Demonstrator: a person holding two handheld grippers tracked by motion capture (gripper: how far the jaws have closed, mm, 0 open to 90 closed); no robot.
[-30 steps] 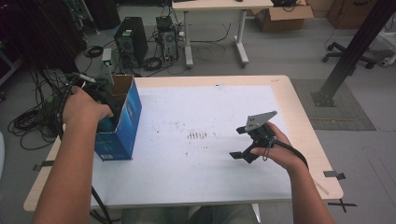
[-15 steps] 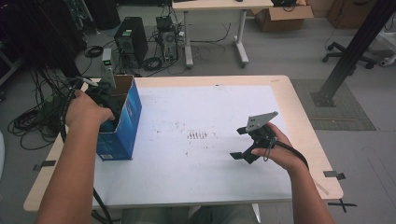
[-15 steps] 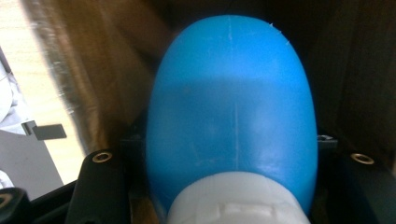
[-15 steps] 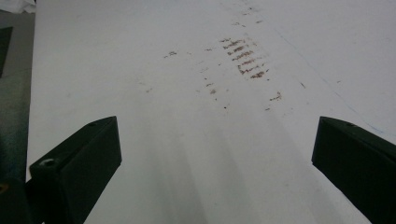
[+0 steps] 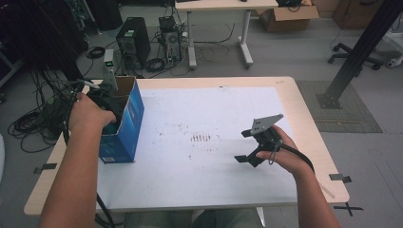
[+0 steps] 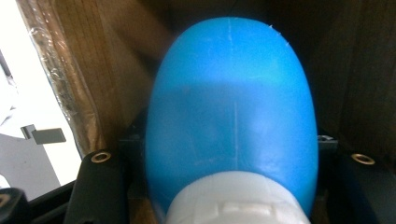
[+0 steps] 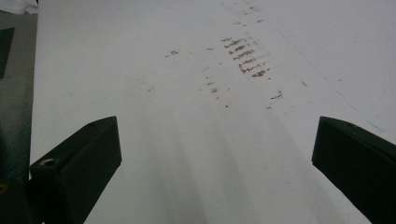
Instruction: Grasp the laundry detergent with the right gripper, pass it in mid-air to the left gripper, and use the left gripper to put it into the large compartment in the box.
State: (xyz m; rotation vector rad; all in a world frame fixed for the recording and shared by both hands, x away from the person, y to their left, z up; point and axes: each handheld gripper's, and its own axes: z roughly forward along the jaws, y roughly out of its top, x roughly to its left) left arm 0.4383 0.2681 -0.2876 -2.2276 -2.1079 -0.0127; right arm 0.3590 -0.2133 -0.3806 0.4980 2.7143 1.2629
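Bottle (image 6: 231,121), blue with a white cap at the near end, sits between the jaws of the left gripper (image 6: 231,154), which clamp it on both sides; in the left gripper view it lies inside the box (image 6: 93,65), whose brown cardboard walls stand close around it. From the high view the box (image 5: 126,128) is blue outside and open at the top, standing upright near the left edge of the table (image 5: 223,80), on the white sheet (image 5: 214,128) that covers most of the tabletop. The left hand (image 5: 88,116) reaches down into the open top, with the left gripper (image 5: 107,102) sunk in the opening. Brown smudges (image 5: 202,137) mark the sheet near its middle, between the box and the right gripper (image 5: 247,147). That gripper is held by the right hand (image 5: 280,154) well apart from the box, low over the sheet and pointing toward the left; its jaws stand wide apart with nothing between them, and in the right gripper view the smudges (image 7: 245,58) lie on the bare sheet ahead of them. A cable (image 5: 297,154) loops from it around the wrist.
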